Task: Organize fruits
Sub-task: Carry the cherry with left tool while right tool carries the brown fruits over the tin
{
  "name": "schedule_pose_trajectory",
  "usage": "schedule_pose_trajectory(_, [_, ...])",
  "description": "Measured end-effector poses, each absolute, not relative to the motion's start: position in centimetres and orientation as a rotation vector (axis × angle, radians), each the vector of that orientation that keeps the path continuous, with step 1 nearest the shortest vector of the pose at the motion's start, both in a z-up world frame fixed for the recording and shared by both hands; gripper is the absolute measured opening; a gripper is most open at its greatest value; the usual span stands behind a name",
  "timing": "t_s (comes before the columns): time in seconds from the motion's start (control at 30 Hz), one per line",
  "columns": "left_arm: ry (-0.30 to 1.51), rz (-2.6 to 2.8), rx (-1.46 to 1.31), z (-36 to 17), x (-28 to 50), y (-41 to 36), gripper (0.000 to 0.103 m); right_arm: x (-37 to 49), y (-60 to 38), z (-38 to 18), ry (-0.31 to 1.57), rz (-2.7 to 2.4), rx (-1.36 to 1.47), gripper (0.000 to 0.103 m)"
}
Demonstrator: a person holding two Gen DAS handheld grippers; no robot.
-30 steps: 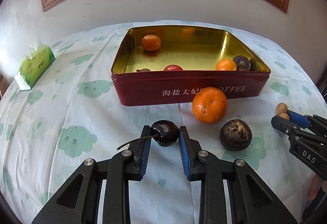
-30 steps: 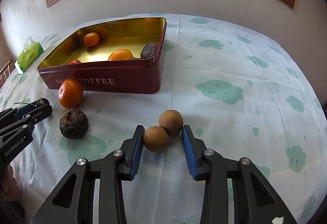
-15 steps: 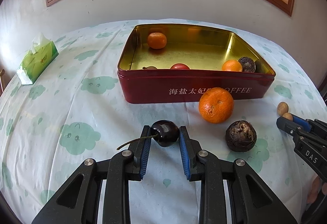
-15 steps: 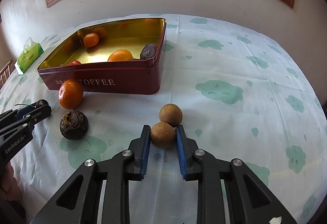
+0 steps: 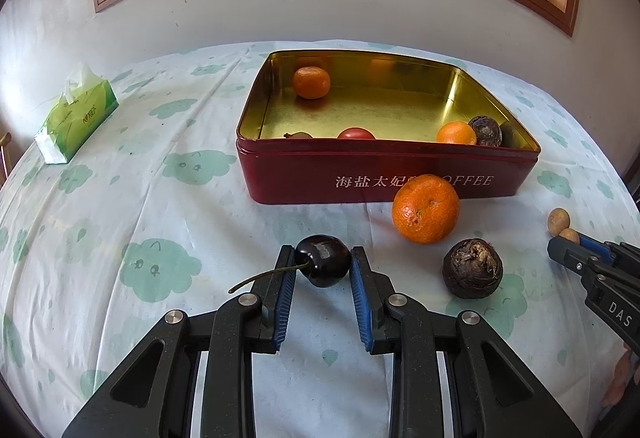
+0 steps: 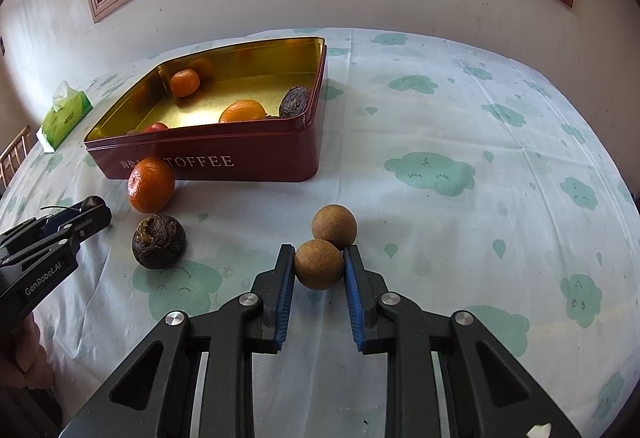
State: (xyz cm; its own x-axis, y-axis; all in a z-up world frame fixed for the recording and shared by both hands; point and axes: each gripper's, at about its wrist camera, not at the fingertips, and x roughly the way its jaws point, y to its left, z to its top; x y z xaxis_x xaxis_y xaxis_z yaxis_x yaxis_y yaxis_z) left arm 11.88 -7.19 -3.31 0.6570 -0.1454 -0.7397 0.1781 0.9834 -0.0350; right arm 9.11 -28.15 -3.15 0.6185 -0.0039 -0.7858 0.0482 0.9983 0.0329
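Observation:
My left gripper (image 5: 323,262) is shut on a dark cherry (image 5: 325,259) whose stem sticks out to the left. My right gripper (image 6: 319,263) is shut on a brown longan (image 6: 319,264); a second longan (image 6: 334,222) lies just beyond it on the cloth. A loose tangerine (image 5: 425,209) rests against the front wall of the red toffee tin (image 5: 304,174), and a dark wrinkled fruit (image 5: 472,268) lies nearer to me. Inside the tin lie two tangerines, a red fruit, a dark wrinkled fruit and others half hidden by the wall. The right gripper (image 5: 576,244) also shows at the edge of the left wrist view.
A green tissue pack (image 5: 76,118) lies at the far left of the table. The cloud-print tablecloth (image 6: 440,174) covers the table up to the white wall under a wooden window frame. A chair back (image 6: 14,154) shows past the left edge.
My right gripper closed onto the nearer longan, which had lain loose between open fingers. The left gripper kept its hold on the cherry; its view shifted so the tin sits further right.

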Motion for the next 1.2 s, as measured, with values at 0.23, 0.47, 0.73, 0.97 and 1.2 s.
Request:
schedule_pose_trajectory(0.23, [0.83,-0.19,0.049,-3.1,11.6,-7.2,0.028,8.7,-27.7,-1.6,0.869,-0.02,0.048,0.022])
schedule_pose_trajectory(0.47, [0.823,-0.186,0.043,-2.4,11.6,-6.9,0.028,9.2,-27.0,-0.2,0.837,0.005,0.025,0.022])
schedule_pose_trajectory(0.73, [0.785,-0.206,0.049,-0.7,12.2,-7.0,0.028,10.9,-25.7,1.2,0.81,0.044,-0.004,0.022])
schedule_pose_trajectory(0.97, [0.735,-0.213,0.063,1.6,13.9,-7.1,0.028,12.8,-24.8,2.3,0.783,0.082,-0.006,0.022])
schedule_pose_trajectory(1.2, [0.739,-0.214,0.048,2.3,16.6,-7.0,0.028,15.0,-24.0,2.5,0.782,0.107,-0.018,0.022])
